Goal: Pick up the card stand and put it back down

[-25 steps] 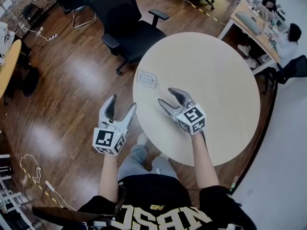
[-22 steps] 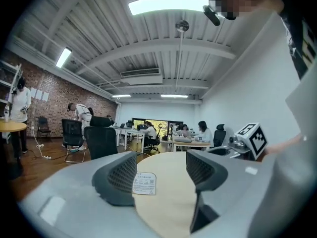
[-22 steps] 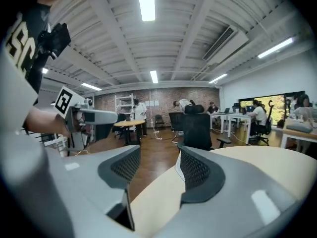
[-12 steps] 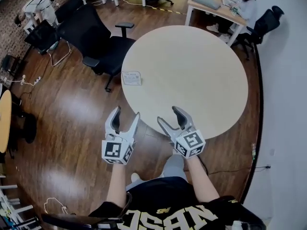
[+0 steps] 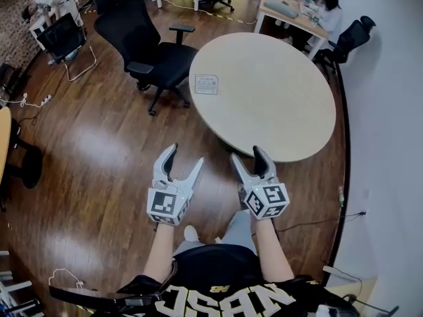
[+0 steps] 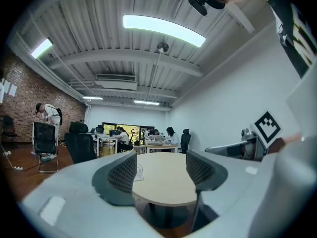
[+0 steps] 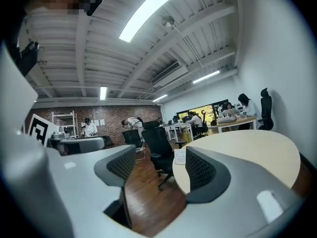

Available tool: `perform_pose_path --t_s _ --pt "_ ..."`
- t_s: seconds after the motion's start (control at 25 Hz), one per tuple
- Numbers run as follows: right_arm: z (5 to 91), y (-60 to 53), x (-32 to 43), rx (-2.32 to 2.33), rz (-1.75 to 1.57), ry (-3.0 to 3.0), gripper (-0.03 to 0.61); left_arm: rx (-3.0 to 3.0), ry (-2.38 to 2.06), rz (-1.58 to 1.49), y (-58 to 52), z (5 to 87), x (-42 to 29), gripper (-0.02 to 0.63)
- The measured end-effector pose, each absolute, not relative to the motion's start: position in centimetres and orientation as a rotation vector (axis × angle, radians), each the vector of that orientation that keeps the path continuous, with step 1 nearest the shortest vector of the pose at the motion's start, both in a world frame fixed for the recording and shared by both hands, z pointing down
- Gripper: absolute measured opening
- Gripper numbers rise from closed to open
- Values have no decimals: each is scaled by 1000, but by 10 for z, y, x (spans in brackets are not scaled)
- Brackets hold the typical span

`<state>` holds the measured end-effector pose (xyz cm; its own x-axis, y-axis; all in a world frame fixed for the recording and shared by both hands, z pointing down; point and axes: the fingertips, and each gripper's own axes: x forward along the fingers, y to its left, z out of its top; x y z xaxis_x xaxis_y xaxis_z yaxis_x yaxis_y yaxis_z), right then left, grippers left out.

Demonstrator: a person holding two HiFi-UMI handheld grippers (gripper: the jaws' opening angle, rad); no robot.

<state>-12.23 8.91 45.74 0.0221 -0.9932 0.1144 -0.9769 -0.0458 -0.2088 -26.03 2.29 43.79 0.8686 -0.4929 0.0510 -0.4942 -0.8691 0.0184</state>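
The card stand [image 5: 206, 84], a small white card, stands near the left edge of the round beige table [image 5: 277, 104]. Both grippers hang over the wooden floor, short of the table's near edge and well apart from the stand. My left gripper [image 5: 184, 156] is open; its jaws have just been closing, with nothing between them. My right gripper [image 5: 248, 154] is open; its jaws have just been opening, also on nothing. The left gripper view shows the stand [image 6: 139, 172] far off on the table [image 6: 166, 182]. In the right gripper view the stand [image 7: 179, 156] sits at the table's edge.
A black office chair [image 5: 158, 58] stands by the table's left side. Desks with seated people [image 5: 327, 15] line the far end. A white wall runs along the right. More chairs [image 5: 59, 38] are at the far left.
The person has stepped back from the table. Both grippers, earlier at or over the table's near edge, now hover above the floor. The card stand has stayed on the table.
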Motion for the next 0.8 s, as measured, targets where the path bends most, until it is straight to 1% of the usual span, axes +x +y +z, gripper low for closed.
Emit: perform_pose_path --t_s 0.12,0.28,0.4,0.56,0.8 --pt "445 102 -156 -2184 -320 2143 308 2978 -833 -1 36 416 -286 310" --pt "426 116 -171 -2196 -245 2168 308 2974 -919 -65 44 403 -298 310" --pt "409 133 -160 -2287 -177 2104 308 2975 -935 -44 56 399 -293 304" --pt "383 145 -135 -2355 -67 2059 307 3026 -963 -41 77 370 -277 302" --pt "378 154 -139 -2386 6 2131 307 3033 -1001 -70 82 367 -275 296"
